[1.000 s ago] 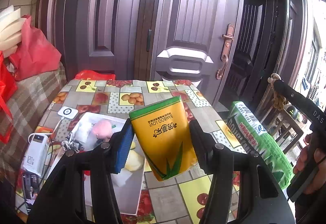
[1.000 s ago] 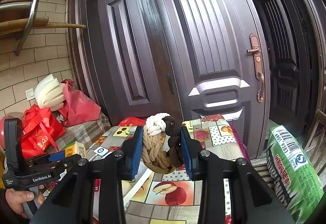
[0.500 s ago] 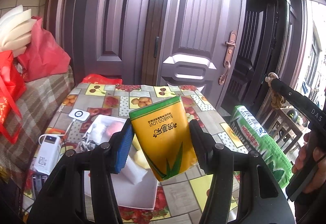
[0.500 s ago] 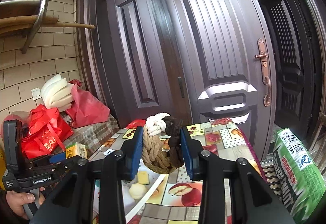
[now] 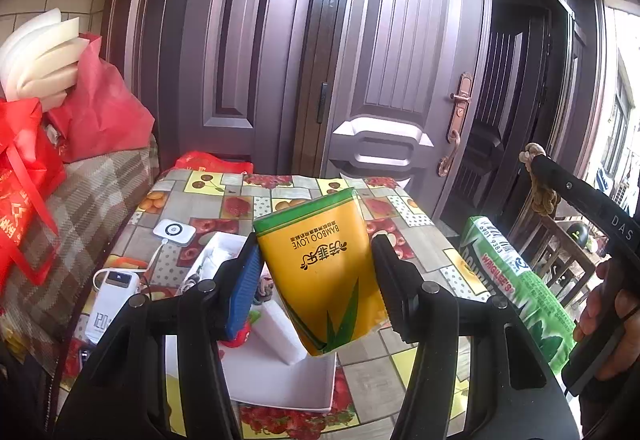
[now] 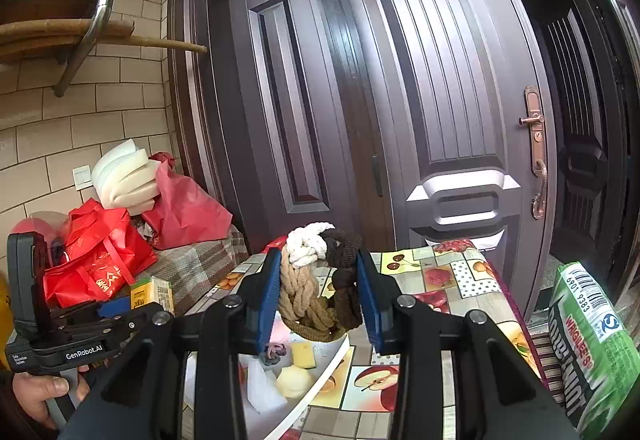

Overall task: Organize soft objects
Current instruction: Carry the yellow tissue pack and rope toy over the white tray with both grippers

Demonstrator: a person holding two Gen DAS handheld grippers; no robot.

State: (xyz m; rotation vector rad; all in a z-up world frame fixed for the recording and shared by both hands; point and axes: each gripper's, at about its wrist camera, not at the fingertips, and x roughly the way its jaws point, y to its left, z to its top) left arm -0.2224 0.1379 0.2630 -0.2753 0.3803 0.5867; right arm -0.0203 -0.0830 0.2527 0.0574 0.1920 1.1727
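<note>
Above the fruit-patterned surface [image 5: 224,195], left jaws grip a yellow tissue pack [image 5: 320,272]; right jaws grip a braided rope toy [image 6: 320,280]. Best lowered squarely over the white tray [image 5: 280,384] before releasing.

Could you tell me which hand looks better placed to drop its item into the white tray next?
Probably the left: its gripper holds the yellow tissue pack directly over the white tray; the right's braided rope hangs at the tray's far rim.

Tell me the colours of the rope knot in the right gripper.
Tan, white and dark brown strands on the rope knot; right wrist view shows it best.
</note>
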